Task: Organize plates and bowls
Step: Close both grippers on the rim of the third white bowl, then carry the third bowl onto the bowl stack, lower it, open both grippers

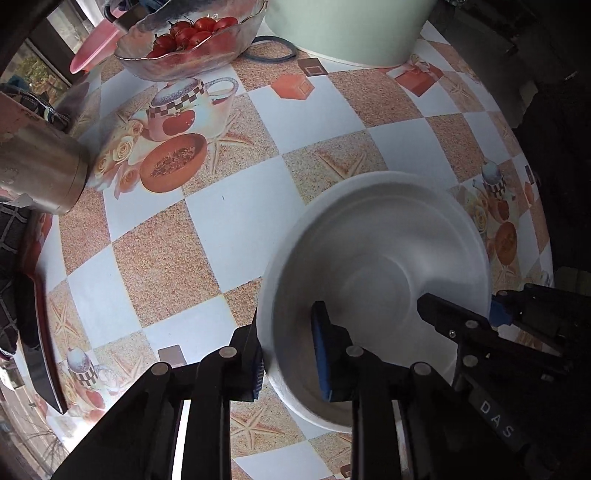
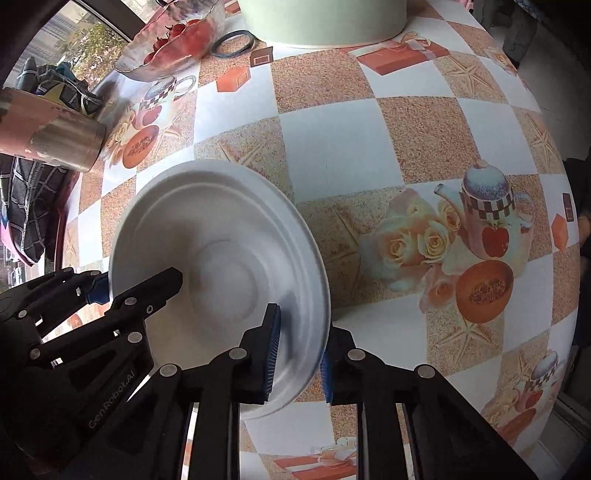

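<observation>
A white bowl (image 1: 373, 258) sits on the checked tablecloth; it also shows in the right wrist view (image 2: 218, 258). My left gripper (image 1: 288, 354) straddles its near-left rim, one blue pad inside and one outside, jaws apart around the wall. My right gripper (image 2: 299, 354) straddles the opposite rim the same way, one pad inside and one outside. The right gripper shows at the bowl's right edge in the left wrist view (image 1: 480, 325). The left gripper shows at the bowl's left edge in the right wrist view (image 2: 122, 291). I cannot tell if the pads press the wall.
A glass bowl of tomatoes (image 1: 192, 40) stands at the far left, a large pale green tub (image 1: 347, 29) at the back. A metal cup (image 1: 40, 170) stands at the left. A dark elastic band (image 1: 273, 51) lies near the tub. A knife (image 1: 40, 354) lies at the left edge.
</observation>
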The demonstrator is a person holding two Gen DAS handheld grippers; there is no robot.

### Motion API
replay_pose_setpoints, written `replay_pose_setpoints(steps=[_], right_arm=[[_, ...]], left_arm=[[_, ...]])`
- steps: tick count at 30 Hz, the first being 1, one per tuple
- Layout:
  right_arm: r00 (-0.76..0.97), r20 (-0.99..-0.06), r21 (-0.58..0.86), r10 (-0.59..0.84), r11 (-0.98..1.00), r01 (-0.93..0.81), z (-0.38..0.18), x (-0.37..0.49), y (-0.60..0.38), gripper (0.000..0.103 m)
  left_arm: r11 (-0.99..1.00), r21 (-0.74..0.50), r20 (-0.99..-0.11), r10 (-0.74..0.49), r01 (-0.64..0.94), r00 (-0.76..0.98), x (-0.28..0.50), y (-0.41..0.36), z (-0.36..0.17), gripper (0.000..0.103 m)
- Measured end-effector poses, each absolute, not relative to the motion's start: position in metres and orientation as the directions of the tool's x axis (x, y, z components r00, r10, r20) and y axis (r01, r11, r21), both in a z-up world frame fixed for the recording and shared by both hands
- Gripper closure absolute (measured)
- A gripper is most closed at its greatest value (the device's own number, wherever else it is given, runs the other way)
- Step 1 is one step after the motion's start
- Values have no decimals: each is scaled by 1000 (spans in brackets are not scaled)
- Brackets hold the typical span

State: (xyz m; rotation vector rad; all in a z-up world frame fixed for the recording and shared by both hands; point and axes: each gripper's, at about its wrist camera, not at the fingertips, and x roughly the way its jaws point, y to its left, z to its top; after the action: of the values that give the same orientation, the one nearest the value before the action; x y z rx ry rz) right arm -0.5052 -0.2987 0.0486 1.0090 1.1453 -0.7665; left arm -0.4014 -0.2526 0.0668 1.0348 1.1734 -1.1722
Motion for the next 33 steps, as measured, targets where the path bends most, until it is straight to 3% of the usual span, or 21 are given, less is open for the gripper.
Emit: replay_pose_setpoints(steps=[13,20,28,33], right_arm=[[207,-973,233,106,446,864,36,-502,-155,82],[183,-978,209,101,463,861,38,-495,-125,81],[189,-980,191,53,483,855,86,-491,-108,81],[196,-980,189,38,489,852,113,-485,-82,81]], left_arm=[[93,8,-998,-66,996,14,-423,-128,45,77],[109,0,-998,-63,994,6,-425,-94,38,76],[107,-1,-992,-124,994,12,-412,-77,73,76],[71,16,-988,-152,997,27,-425,-48,92,70]])
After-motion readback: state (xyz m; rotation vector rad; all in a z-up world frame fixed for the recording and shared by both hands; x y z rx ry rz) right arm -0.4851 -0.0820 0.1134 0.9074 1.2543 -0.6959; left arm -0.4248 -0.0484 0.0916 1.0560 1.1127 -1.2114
